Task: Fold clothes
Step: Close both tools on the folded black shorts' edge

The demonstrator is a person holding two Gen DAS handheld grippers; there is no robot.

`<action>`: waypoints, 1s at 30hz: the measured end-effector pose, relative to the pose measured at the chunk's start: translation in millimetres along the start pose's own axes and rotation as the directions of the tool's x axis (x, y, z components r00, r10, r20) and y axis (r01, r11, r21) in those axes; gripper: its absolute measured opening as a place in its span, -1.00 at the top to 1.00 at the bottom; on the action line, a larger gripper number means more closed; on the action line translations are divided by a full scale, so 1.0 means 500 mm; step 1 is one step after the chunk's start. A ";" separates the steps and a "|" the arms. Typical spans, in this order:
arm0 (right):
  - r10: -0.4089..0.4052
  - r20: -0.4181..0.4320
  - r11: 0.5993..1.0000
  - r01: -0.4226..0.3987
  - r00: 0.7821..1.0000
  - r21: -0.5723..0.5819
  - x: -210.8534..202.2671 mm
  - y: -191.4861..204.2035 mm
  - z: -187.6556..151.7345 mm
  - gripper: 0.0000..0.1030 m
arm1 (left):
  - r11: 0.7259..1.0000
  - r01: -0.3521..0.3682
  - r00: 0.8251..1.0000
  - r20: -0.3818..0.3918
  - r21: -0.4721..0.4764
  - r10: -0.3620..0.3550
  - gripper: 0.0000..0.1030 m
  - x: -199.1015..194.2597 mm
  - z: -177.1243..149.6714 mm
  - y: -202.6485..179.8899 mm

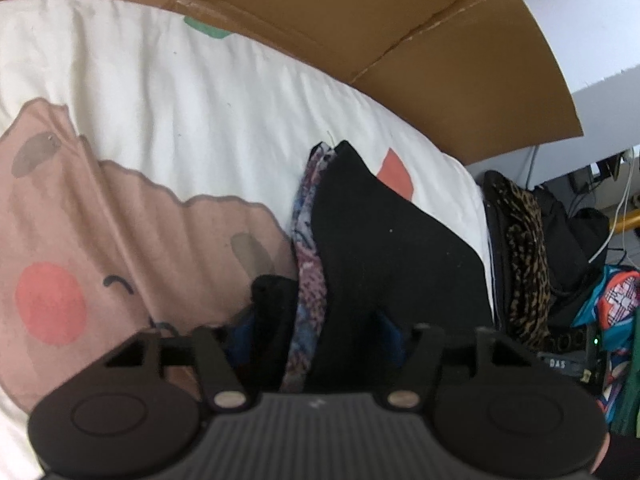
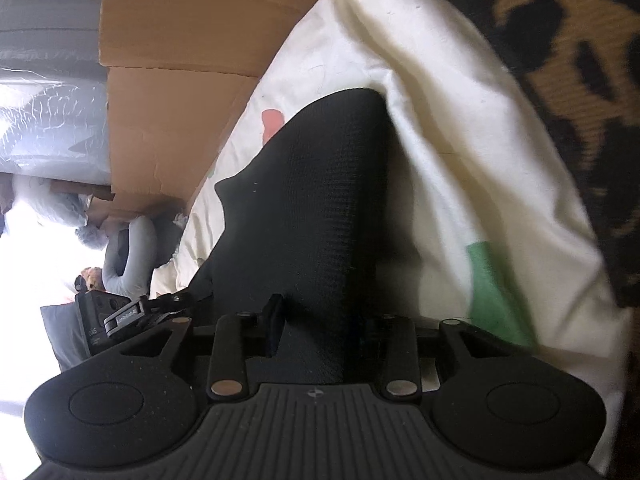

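Left tool: our left tool (image 1: 316,336) is pinching a bundle of cloth, a black garment (image 1: 384,248) with a blue-and-purple patterned garment (image 1: 310,264) pressed against its left face; the layers rise straight out from between the fingers.
Right tool: our right tool (image 2: 320,320) is pinching black cloth as well, seemingly the same black garment (image 2: 316,200), which stands up from the jaws in a ridge.
Where the clothes are: lifted just above the bed (image 1: 180,100), towards its right edge, over a white cover printed with a pink cartoon face.
Why held so: we judge that two grips on one piece keep an edge taut and the layers aligned, so a fold can be laid flat rather than slumping.
Stage: we cannot tell whether this bundle is being carried folded or gathered for folding.
Nearby: a leopard-print garment (image 1: 524,248) hangs just off the bed's right edge; cardboard (image 1: 360,20) lines the far edge.
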State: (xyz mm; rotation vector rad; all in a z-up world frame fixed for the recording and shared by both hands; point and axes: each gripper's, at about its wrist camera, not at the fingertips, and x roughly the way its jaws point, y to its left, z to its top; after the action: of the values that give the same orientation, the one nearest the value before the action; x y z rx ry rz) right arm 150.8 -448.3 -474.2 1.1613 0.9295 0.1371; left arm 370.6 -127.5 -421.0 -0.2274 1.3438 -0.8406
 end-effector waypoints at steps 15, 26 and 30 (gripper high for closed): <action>0.006 -0.008 1.000 -0.006 1.000 -0.005 0.009 0.013 0.004 0.44 | 0.999 0.033 0.999 -0.020 0.042 -0.033 -0.14 0.005 0.009 -0.001; -0.056 -0.030 0.998 0.055 0.998 -0.010 0.048 0.020 0.003 0.82 | 1.000 0.019 0.996 -0.090 -0.019 -0.021 0.20 0.032 0.016 0.002; -0.135 -0.020 0.990 0.136 0.991 0.033 0.045 0.035 0.004 0.85 | 0.997 -0.077 0.993 -0.093 -0.004 0.077 0.27 0.037 0.016 -0.032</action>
State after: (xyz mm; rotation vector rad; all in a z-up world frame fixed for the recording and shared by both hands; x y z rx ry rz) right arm 172.7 -429.8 -472.0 1.1266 1.0268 0.0214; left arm 371.2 -153.2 -423.5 -0.1425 1.4341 -0.7896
